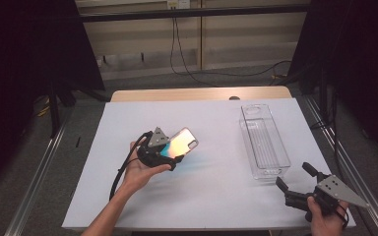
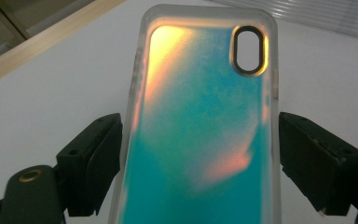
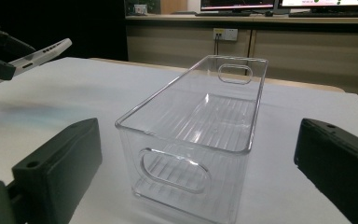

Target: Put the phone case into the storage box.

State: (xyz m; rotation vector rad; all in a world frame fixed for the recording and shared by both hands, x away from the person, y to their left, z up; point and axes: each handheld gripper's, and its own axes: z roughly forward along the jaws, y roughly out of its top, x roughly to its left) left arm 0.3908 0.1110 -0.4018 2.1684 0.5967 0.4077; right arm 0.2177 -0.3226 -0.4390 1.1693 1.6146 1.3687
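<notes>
Fingers (image 2: 93,163) of my left gripper (image 1: 170,155) were clamped on the long sides of the phone case (image 1: 179,143), holding it in the air above the white sheet (image 1: 216,196), well apart from the bin (image 1: 264,142) and on its left as the high view showed it. In the left gripper view the case (image 2: 200,130) ran straight up between the pads, its camera hole at the far end, so its long axis pointed away from my hand. The bin lay with its long axis running away from me, toward the far edge of the sheet, open top up and nothing in it. My right gripper (image 1: 295,179) hung just beside the bin's near end, jaws spread wide and gripping nothing; in the right gripper view the bin (image 3: 200,135) stood between them and farther off, with its near handle slot facing me. I judged the next move to be a carry across to the bin by the left hand, and what mattered was turning the case until its length matched the bin's, since crosswise it might catch on the walls. My right hand was nearer the bin and could steady it.
</notes>
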